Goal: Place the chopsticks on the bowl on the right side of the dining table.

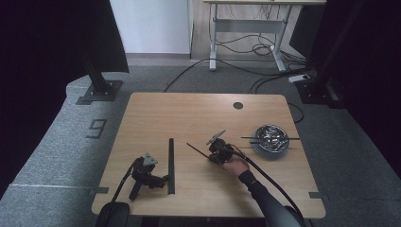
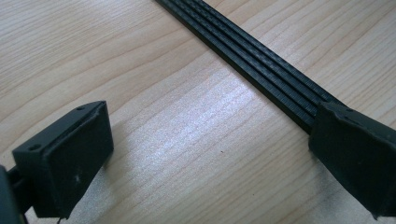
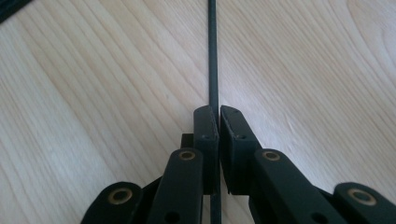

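My right gripper [image 1: 211,154] is held in a hand near the middle of the table, shut on a thin black stick [image 1: 196,148] that points away to the upper left. In the right gripper view the stick [image 3: 213,56] runs straight out between the closed pads of that gripper [image 3: 218,116], low over the wood. My left gripper [image 1: 164,179] rests on the table at the front left. Its jaws stand wide open [image 2: 210,126] with bare wood between them. Its right jaw touches the long black ribbed strip [image 2: 261,60], which lies on the table [image 1: 170,165].
A shiny metal bowl [image 1: 271,137] sits at the right of the wooden table [image 1: 189,109], with a second black stick [image 1: 248,138] laid across its rim. A round cable hole [image 1: 238,105] is near the far edge. The right gripper's cable [image 1: 269,179] trails to the front right.
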